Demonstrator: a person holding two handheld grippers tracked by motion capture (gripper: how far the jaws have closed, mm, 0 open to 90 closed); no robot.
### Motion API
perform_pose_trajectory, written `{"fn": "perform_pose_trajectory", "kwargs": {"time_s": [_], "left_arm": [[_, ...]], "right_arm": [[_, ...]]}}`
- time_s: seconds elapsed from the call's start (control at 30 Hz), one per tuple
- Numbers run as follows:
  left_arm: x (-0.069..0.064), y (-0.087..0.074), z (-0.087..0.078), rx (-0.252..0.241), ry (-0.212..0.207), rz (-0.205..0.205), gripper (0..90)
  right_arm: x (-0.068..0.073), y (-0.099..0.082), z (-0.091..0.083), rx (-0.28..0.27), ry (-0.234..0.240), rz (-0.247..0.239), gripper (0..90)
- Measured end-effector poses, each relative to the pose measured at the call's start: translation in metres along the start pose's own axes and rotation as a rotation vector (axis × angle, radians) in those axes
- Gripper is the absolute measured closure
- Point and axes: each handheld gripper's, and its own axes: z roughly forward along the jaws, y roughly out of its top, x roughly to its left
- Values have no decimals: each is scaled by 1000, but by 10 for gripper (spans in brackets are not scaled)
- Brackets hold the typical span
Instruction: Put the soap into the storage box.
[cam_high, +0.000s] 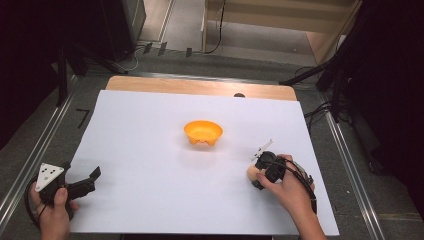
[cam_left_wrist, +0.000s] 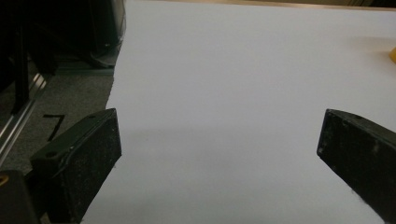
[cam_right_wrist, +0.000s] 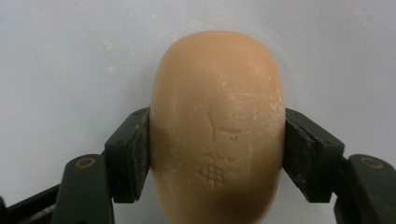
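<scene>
Grasp made — right gripper (cam_right_wrist: 217, 154) clamped on smooth peach egg-shaped object (cam_right_wrist: 217, 121), pads on both its sides, object low on white sheet over table (cam_high: 150, 150) at near right. Left gripper (cam_high: 82, 185) idle near left, jaws apart, nothing between. Farther, mid-table — orange plastic bowl (cam_high: 203, 132), empty. Remaining, likely: lift, carry to bowl, release.

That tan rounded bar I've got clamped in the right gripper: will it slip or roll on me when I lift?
The tan bar looks stiff: the right gripper pads press both sides and leave no dent. Its smooth, curved flanks give small contact, so it may slip or pivot. Set down on the white sheet, the rounded shape could rock, hardly roll far.
</scene>
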Motion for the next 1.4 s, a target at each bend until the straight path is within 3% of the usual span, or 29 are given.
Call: {"fn": "perform_pose_trajectory", "kwargs": {"time_s": [0.17, 0.37, 0.53, 0.8, 0.97, 1.13, 1.4], "left_arm": [[0, 0, 0, 4, -3, 1, 5], [1, 0, 0, 0, -2, -5, 5], [1, 0, 0, 1, -1, -6, 5], [0, 0, 0, -2, 3, -5, 5], [0, 0, 0, -1, 2, -5, 5], [0, 0, 0, -1, 1, -5, 5], [1, 0, 0, -3, -3, -5, 5]], "right_arm": [[-1, 4, 0, 29, 3, 19, 318], [-2, 2, -1, 9, 14, -4, 328], [-8, -1, -12, -35, 34, -24, 329], [-17, 6, -33, -75, 19, -106, 329], [-19, 20, -42, -86, 20, -161, 329], [-17, 39, -43, -101, 22, -248, 329], [-16, 61, -43, -108, 47, -282, 329]]}}
